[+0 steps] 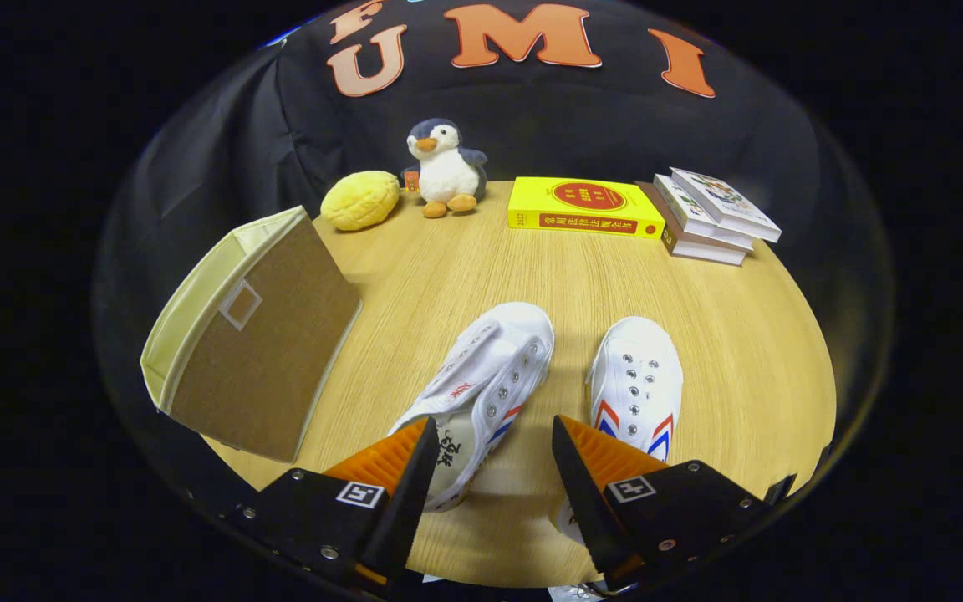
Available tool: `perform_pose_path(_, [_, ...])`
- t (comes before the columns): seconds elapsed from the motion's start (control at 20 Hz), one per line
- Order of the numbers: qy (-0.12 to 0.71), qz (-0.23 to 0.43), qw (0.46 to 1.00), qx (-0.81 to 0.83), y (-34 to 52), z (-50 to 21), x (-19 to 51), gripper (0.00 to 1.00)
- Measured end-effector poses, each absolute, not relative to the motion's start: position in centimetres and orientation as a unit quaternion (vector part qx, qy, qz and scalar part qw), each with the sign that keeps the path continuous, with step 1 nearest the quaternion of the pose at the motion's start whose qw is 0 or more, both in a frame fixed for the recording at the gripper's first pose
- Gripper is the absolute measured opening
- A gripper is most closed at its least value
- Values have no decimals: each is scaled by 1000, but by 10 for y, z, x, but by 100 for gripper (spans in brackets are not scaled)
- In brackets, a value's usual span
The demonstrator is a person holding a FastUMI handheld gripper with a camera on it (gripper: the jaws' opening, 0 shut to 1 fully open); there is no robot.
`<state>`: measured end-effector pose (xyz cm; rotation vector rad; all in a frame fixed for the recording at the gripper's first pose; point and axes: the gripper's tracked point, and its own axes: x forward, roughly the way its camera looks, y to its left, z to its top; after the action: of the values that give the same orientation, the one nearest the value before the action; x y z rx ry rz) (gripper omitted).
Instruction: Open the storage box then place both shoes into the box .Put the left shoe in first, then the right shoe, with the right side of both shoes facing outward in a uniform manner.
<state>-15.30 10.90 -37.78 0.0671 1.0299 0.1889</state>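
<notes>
At the bottom of the frame, the gripper (pixel 490 451) holds its two fingers wide apart, gripping nothing. Between and just ahead of them, at lower centre, lies a white canvas shoe (pixel 481 385), tipped partly on its side with its heel reaching in beside the left finger. Just to its right sits a second white shoe (pixel 636 389), upright, its heel hidden behind the right finger. Both look light and soft, so the canvas sides would likely buckle under a pinch; the firmer heel rim or the rubber sole edge seems the better hold. At centre left stands a fabric storage box (pixel 260 351), apparently lying on its side. All rest on a round wooden table (pixel 724 334). Along the far edge, upper centre, sit a yellow plush (pixel 360 201), a toy penguin (pixel 445 170), a yellow book (pixel 586 207) and a stack of books (pixel 711 217).
</notes>
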Motion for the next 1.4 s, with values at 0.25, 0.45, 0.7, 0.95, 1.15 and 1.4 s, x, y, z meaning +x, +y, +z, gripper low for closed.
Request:
perform_pose_path(0.25, [510,76,857,9,108,-404,-150,68])
perform_pose_path(0.45, [503,55,862,23,110,-412,-133,39])
perform_pose_path(0.7, [493,15,870,30,100,-419,-124,26])
perform_pose_path(0.95, [508,1,859,54,97,-428,-122,11])
perform_pose_path(1.15, [516,-6,853,79,96,-418,-118,3])
perform_pose_path(1.4, [506,1,857,92,110,-386,-114,3])
